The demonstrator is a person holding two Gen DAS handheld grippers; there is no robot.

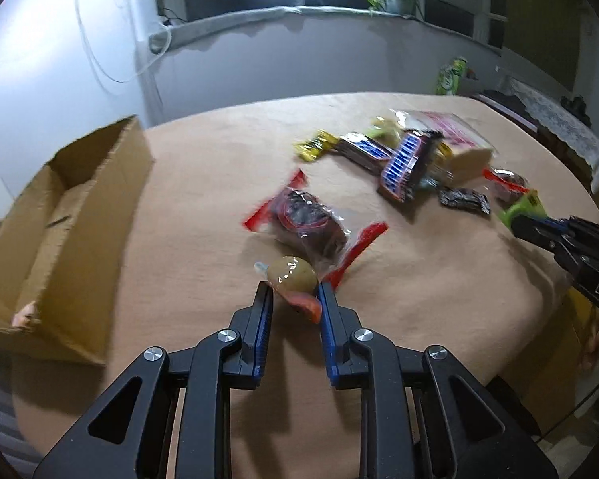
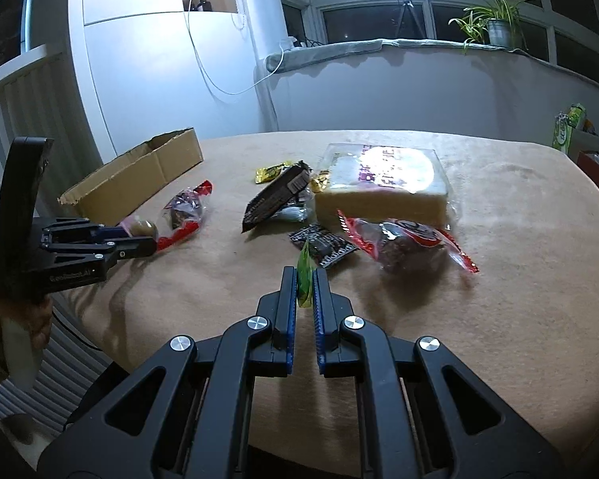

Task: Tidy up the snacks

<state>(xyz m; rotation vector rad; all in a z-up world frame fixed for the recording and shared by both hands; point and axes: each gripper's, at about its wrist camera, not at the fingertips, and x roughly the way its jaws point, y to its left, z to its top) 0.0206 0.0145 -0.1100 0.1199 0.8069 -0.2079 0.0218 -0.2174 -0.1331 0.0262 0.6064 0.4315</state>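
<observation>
My left gripper [image 1: 293,291] is shut on a small clear packet with a brownish egg-like snack [image 1: 292,275], held above the tan tablecloth; the gripper also shows in the right wrist view [image 2: 139,239]. My right gripper [image 2: 305,275] is shut on a thin green packet [image 2: 304,275], which also shows in the left wrist view [image 1: 523,209]. An open cardboard box [image 1: 60,231] stands at the left of the table. A pile of snacks lies in the middle: a red-edged dark packet [image 1: 311,223], a blue bar pack [image 1: 403,163], a large cake pack [image 2: 383,183].
A second red-edged packet [image 2: 407,241], a small black sachet [image 2: 323,245], a black bar box [image 2: 277,197] and yellow wrappers [image 2: 269,171] lie on the table [image 2: 499,259]. A green carton [image 2: 569,123] stands beyond the right edge. A plant [image 2: 495,24] sits on the windowsill.
</observation>
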